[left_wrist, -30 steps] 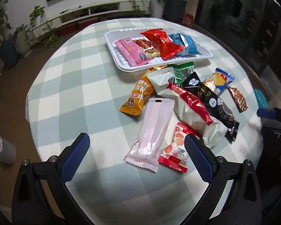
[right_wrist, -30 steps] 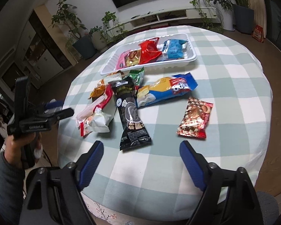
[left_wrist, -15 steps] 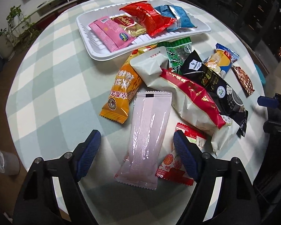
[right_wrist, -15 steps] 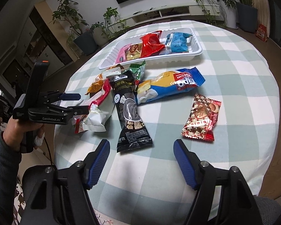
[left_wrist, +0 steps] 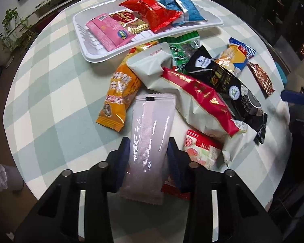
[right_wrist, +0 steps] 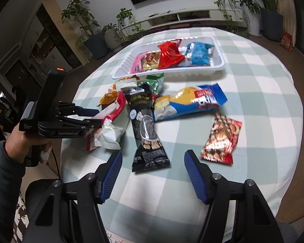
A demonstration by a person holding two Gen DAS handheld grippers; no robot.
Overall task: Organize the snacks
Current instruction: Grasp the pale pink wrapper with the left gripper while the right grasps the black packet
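Your left gripper (left_wrist: pixel 149 151) has just been closing and now pinches the pale pink packet (left_wrist: pixel 150 139) at the near table edge, ready for the far white tray (left_wrist: pixel 95 57). Right gripper (right_wrist: pixel 153 174) hangs half-open, empty, just above the black packet (right_wrist: pixel 146 129).

Snack packets, tray and claws, counted

One white tray (left_wrist: pixel 95 57) is seen on the checked surface (left_wrist: pixel 50 93), and four packets are counted in it: one pink (left_wrist: pixel 109 33), one gold and red (left_wrist: pixel 129 23), one red (left_wrist: pixel 152 13), one blue (left_wrist: pixel 184 9). Eight packets are counted outside it: orange (left_wrist: pixel 117 95), pale pink (left_wrist: pixel 149 141), white and red (left_wrist: pixel 194 101), green (left_wrist: pixel 182 48), black (left_wrist: pixel 227 81), blue and yellow (right_wrist: pixel 190 101), red and brown (right_wrist: pixel 221 139), and small red and white (left_wrist: pixel 200 151). Two claws are counted, left (left_wrist: pixel 149 156) and right (right_wrist: pixel 152 176).
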